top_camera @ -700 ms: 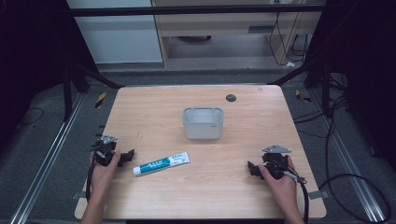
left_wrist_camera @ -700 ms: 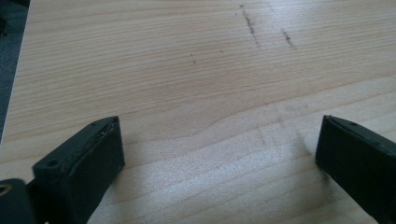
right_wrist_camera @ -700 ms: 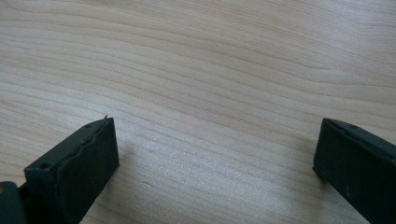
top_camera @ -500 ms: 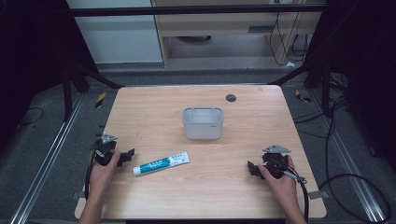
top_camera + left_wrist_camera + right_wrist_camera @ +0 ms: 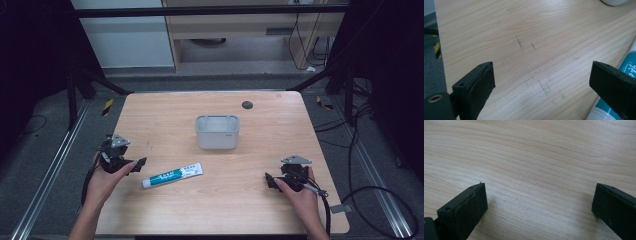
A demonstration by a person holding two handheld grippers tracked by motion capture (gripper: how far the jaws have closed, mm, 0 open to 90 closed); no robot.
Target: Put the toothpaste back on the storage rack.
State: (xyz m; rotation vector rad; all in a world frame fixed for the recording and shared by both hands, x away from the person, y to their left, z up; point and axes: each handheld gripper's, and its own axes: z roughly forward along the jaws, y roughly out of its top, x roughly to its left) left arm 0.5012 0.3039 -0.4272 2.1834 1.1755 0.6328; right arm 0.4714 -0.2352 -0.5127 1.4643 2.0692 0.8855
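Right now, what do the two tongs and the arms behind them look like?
Both are black, hand-held tools. The left tongs and right tongs each carry a grey three-cornered plate on top and end in two flat black jaws with dark pads; small screw holes show on the jaw edges. A black cable trails back from each. The forearms are bare, with no sleeves in sight.

Soft, even light falls on the table (image 5: pixel 215 200) while the room around it sits dark. Shadows under the gripper jaws are faint. The close views blur slightly near the bottom edge.
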